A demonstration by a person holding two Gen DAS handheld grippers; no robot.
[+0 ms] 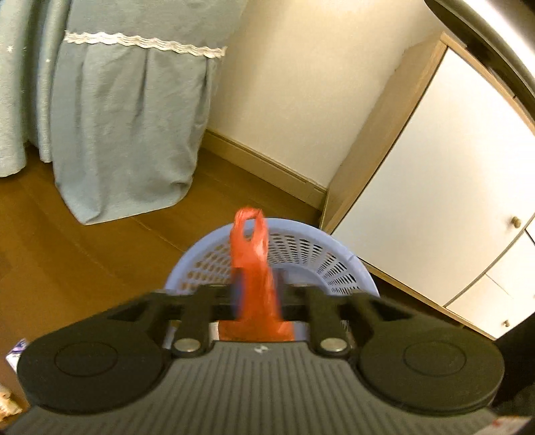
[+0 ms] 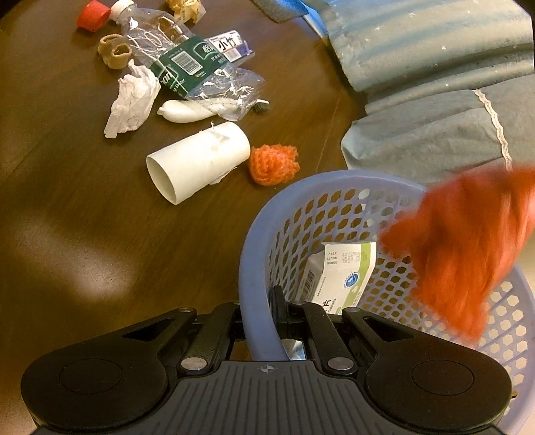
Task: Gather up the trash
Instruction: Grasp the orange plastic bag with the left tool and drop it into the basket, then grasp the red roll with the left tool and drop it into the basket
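Note:
A crumpled orange plastic bag (image 1: 254, 267) fills the gap between the fingers of my left gripper (image 1: 259, 301), which is shut on it. Its handle loop sticks out past the fingertips, over the lilac mesh basket (image 1: 301, 231). In the right wrist view the orange bag (image 2: 468, 241) is a blur above the basket (image 2: 334, 177). My right gripper (image 2: 264, 321) is shut on the basket's near rim. A white printed packet (image 2: 341, 274) lies inside the basket.
On the dark wood floor lie a white tube (image 2: 200, 160), an orange mesh ball (image 2: 274, 164), a crushed bottle (image 2: 187, 63), a tissue (image 2: 133, 97) and a red cap (image 2: 92, 15). A blue bed skirt (image 1: 127, 134) and a white cabinet (image 1: 434, 200) flank the basket.

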